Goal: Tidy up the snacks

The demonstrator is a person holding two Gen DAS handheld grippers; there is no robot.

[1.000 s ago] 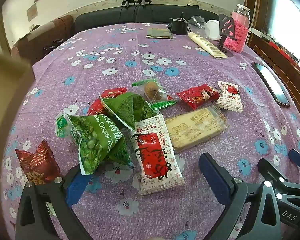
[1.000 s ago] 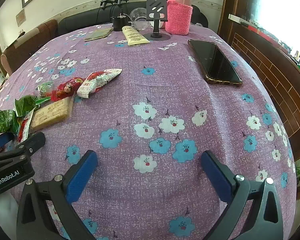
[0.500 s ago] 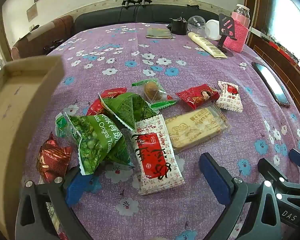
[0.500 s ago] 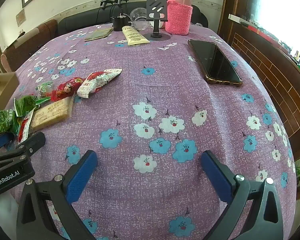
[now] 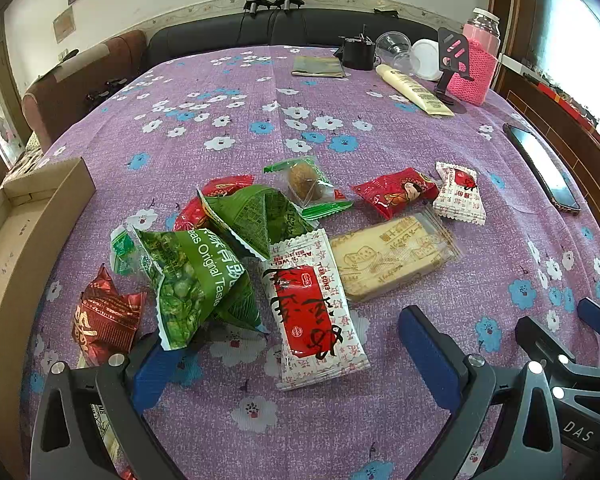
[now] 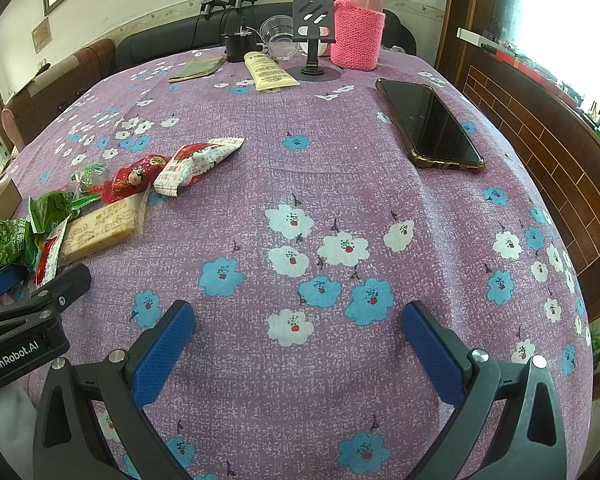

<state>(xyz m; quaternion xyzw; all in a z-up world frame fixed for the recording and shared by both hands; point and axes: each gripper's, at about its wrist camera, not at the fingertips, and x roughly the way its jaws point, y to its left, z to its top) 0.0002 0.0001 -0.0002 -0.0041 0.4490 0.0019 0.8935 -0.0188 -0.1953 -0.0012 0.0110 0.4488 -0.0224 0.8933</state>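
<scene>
Left wrist: snacks (image 5: 300,256) ahead of hand-held gripper (image 5: 292,356) (seemingly gaping).

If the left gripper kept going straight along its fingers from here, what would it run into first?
Most likely the white-and-red snack packet, which lies between the open fingers of the left gripper and nearest to them. The green pea bag overhangs the left finger, so it might brush that first; depth is unclear.

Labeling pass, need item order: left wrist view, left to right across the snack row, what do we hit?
cardboard box → dark red foil packet → green pea bag → red-and-white packet → clear-wrapped biscuit pack → small white-and-red packet → phone
</scene>
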